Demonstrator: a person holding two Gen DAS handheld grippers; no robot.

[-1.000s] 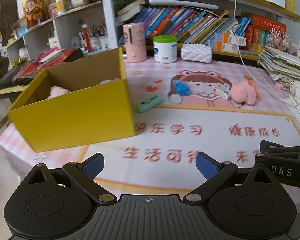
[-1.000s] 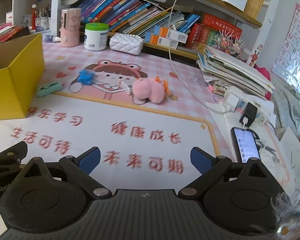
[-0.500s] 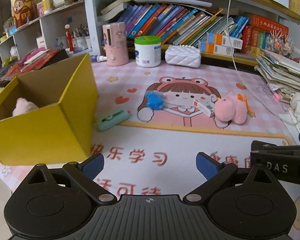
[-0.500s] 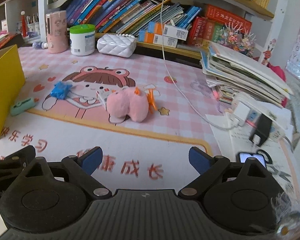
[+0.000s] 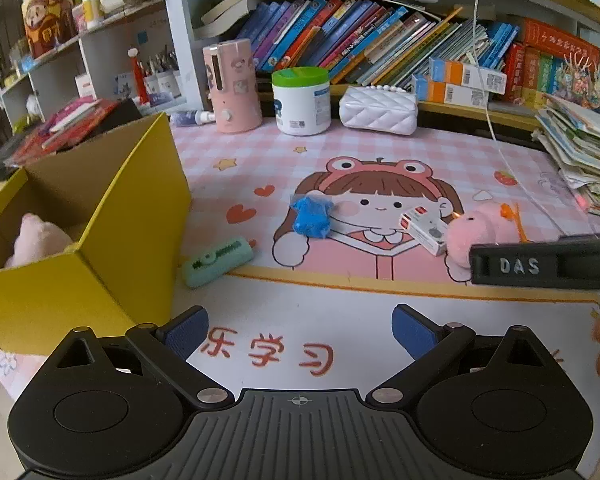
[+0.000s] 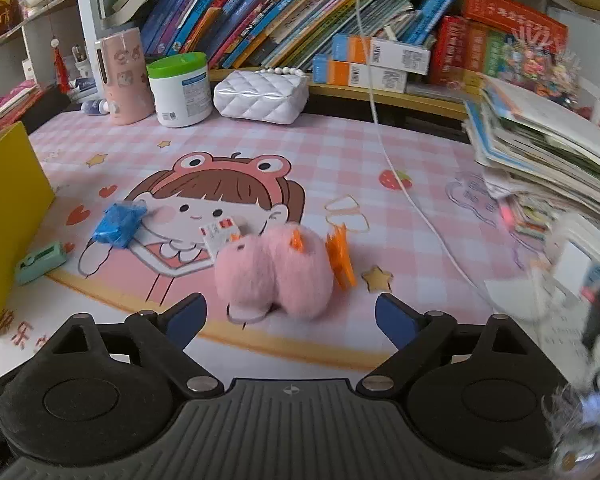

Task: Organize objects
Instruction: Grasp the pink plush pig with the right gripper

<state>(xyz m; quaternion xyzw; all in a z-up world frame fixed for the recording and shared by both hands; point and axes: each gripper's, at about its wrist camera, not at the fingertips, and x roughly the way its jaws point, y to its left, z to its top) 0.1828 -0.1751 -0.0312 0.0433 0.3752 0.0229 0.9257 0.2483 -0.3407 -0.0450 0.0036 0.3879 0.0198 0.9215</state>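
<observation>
Where it stands open, the yellow box holds a pink plush.

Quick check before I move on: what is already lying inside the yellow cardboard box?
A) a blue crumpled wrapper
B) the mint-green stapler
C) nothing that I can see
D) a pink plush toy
D: in the left wrist view a pink plush toy lies inside the yellow cardboard box, while the other loose items sit out on the mat.

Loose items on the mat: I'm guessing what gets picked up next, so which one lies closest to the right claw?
The pink plush toy, lying just ahead of the open right claw. The blue wrapper, small white box and green case lie farther left.
</observation>
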